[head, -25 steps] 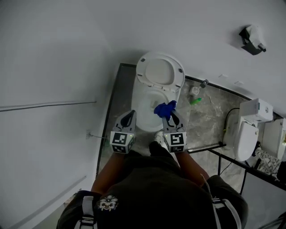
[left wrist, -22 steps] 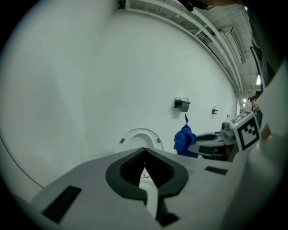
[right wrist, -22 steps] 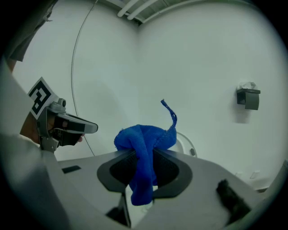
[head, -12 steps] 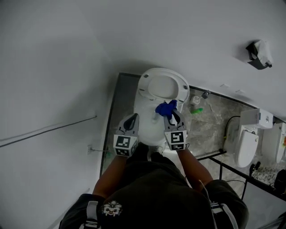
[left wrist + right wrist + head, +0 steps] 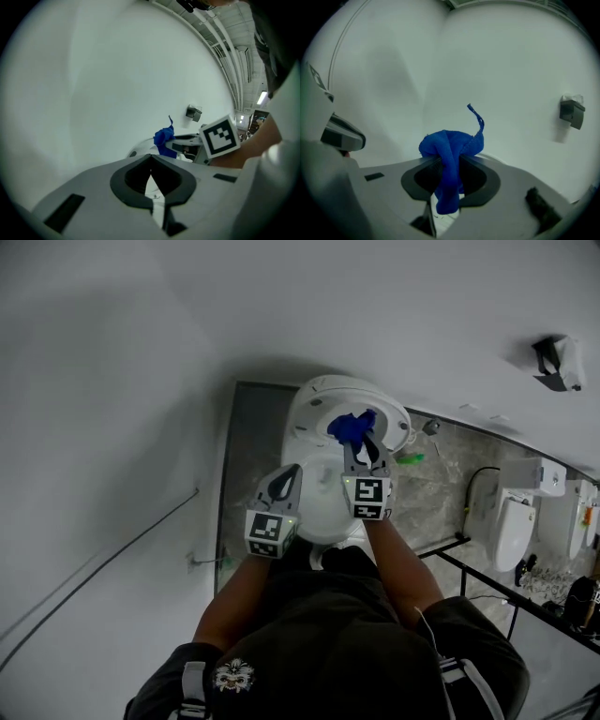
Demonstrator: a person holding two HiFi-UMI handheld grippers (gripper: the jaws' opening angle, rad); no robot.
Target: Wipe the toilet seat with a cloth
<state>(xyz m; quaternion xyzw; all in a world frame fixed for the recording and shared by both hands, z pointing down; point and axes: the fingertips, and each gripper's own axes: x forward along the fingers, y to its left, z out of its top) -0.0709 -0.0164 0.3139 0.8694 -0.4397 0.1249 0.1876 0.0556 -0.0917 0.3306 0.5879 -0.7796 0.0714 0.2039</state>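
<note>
The white toilet (image 5: pixel 319 507) stands below me against the wall, its seat and lid (image 5: pixel 314 399) raised at the back. My right gripper (image 5: pixel 360 440) is shut on a bunched blue cloth (image 5: pixel 352 426), which hangs over that raised part; whether they touch I cannot tell. In the right gripper view the cloth (image 5: pixel 451 145) fills the gap between the jaws of the right gripper (image 5: pixel 450 161), with a loose corner sticking up. My left gripper (image 5: pixel 289 474) hovers over the bowl's left side, shut and empty. The left gripper (image 5: pixel 150 158) looks toward the cloth (image 5: pixel 163 138).
A dark dispenser (image 5: pixel 560 362) hangs on the wall at right. On the marble floor (image 5: pixel 431 493) lie a green object (image 5: pixel 409 458) and a small fitting. A second white fixture (image 5: pixel 511 521) and a black rail (image 5: pixel 487 582) stand to the right. My legs are just before the bowl.
The right gripper has carried the blue cloth forward from over the bowl to the raised seat at the back. The left gripper has moved forward a little too.
</note>
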